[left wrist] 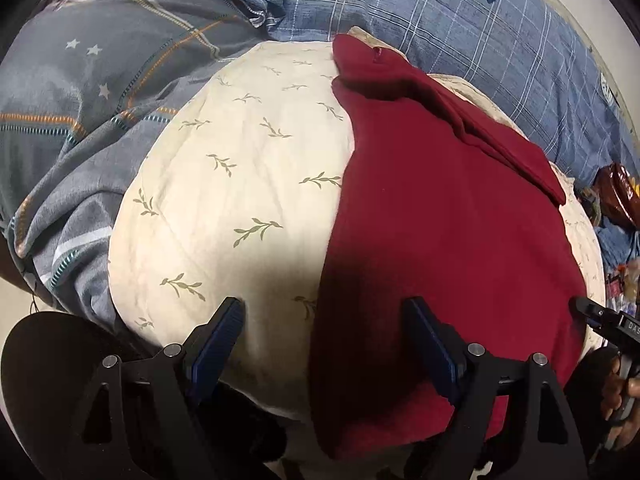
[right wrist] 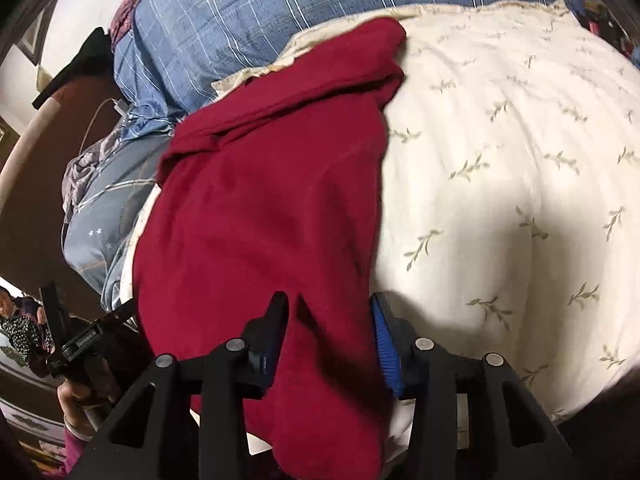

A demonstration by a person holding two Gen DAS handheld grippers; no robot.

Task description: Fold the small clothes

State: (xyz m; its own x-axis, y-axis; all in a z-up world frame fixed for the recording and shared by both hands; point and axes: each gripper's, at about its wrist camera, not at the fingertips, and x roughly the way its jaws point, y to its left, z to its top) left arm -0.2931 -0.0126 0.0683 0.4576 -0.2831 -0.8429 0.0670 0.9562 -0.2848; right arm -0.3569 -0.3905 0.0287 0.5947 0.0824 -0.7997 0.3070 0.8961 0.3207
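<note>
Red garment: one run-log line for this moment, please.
red garment flat on cream pillow | left gripper open above | right gripper straddling garment edge

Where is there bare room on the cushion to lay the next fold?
The free patch is the cream leaf-print cushion left of the red garment, bordered by the grey star-print bedding and the blue plaid pillow behind. The garment's right side is crowded: it reaches the cushion's edge, near the right gripper.
</note>
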